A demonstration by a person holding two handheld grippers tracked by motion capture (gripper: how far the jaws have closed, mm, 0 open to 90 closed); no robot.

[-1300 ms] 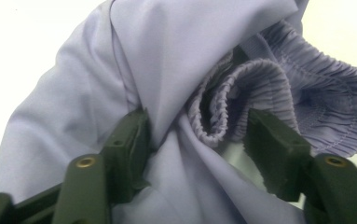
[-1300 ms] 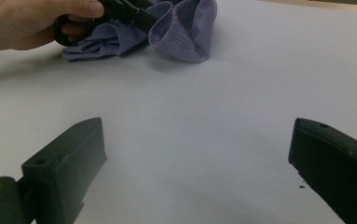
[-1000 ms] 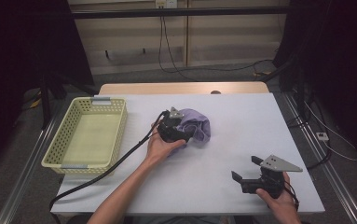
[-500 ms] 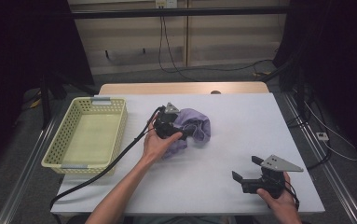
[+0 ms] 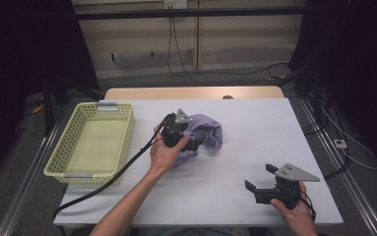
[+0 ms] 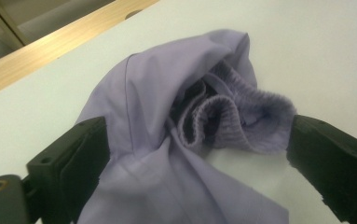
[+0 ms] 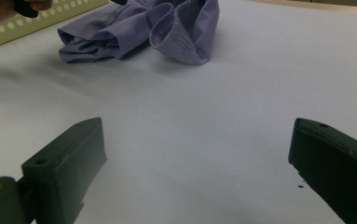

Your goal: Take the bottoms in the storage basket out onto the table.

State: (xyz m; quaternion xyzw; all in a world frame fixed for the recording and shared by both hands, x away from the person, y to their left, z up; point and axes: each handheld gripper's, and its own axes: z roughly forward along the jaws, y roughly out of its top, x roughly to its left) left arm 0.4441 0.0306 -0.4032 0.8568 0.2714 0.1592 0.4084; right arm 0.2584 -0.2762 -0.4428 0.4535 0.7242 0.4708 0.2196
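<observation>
High view: left claw (image 5: 194, 142) over the crumpled lilac garment (image 5: 206, 135) mid-counter (image 5: 255, 128), basket (image 5: 93, 142) off to its left; right claw (image 5: 260, 183) well apart at the near right edge.

Left gripper view: jaws just opened wide, straddling the cloth (image 6: 167, 140), pads not pressing; ribbed cuff dead ahead.

Right gripper view: jaws apart, nothing between; garment (image 7: 143, 28) far ahead-left. Left hand nearer. No labels readable.

Both forearms are showing bare, with no sleeve reaching the wrists. Each hand is carrying a matte black gripper with 2 blocky jaws: the left gripper (image 5: 194, 144) is wearing a small grey 3-cornered plate and trailing a thick black cable toward the near left, while the right gripper (image 5: 258, 181) is bearing a larger grey plate. A brass-coloured screw ring is showing at each left jaw's base.
</observation>
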